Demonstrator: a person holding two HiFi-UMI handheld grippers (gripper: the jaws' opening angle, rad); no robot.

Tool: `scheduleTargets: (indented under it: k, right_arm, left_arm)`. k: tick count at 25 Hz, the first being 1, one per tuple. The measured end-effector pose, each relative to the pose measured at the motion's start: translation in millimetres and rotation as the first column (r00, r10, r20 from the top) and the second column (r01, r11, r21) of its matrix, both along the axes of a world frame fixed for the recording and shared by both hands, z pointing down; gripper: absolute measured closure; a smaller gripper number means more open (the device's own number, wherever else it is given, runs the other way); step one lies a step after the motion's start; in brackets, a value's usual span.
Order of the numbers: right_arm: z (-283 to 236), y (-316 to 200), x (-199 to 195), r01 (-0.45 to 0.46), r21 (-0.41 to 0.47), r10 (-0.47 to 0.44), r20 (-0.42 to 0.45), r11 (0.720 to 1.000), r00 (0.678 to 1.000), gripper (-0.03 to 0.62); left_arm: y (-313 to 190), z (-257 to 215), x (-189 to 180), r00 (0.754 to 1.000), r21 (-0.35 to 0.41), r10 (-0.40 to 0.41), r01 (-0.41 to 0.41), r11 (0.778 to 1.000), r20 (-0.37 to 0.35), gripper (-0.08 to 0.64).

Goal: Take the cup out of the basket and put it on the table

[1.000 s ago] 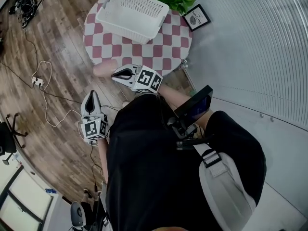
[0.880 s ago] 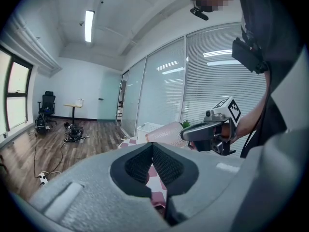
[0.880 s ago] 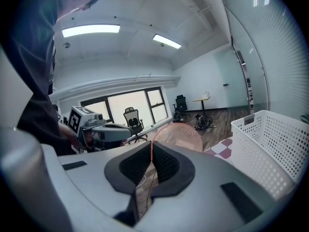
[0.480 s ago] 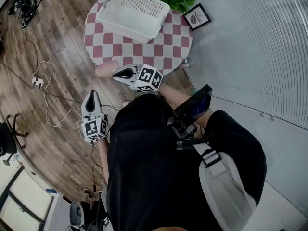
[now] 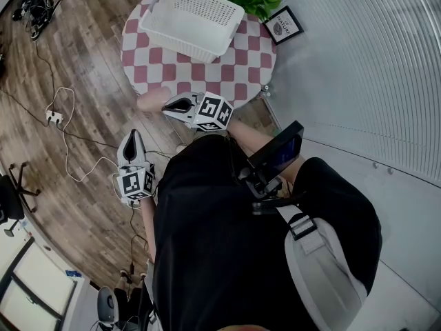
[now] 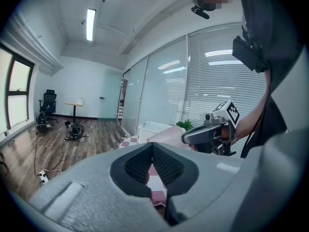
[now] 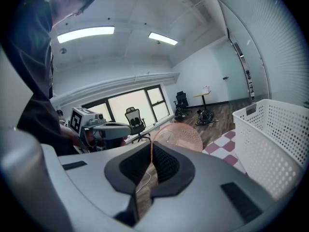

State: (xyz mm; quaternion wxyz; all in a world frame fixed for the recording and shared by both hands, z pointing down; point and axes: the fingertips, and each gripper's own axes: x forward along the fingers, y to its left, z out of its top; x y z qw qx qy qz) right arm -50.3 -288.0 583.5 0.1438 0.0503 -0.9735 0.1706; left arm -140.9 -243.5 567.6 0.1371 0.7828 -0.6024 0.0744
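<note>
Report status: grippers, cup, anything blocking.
Status: right gripper shut on pink cup by its wall; left gripper shut, empty. Cup out of white basket, held beside checkered table near edge, not set down. No obstruction seen.

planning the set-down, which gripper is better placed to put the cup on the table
Right. The right gripper pinches the cup by its rim beside the table edge. The left gripper is shut, empty and farther from the table.

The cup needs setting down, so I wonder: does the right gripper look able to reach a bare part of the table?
Probably yes. The right gripper, shut on the pink cup, is beside the near edge of the table. The checked top between it and the basket lies bare.
</note>
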Motion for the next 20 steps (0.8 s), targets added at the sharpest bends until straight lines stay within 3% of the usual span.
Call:
scheduleTargets:
  k: [20]
  right_arm:
    - [3.2, 2.0, 3.9, 0.010, 0.007, -0.010, -0.002, 1.000, 1.000, 0.574]
  left_arm:
    - [-1.7, 4.4, 4.5, 1.000, -0.015, 0.009, -0.009, 1.000, 0.001, 0.555]
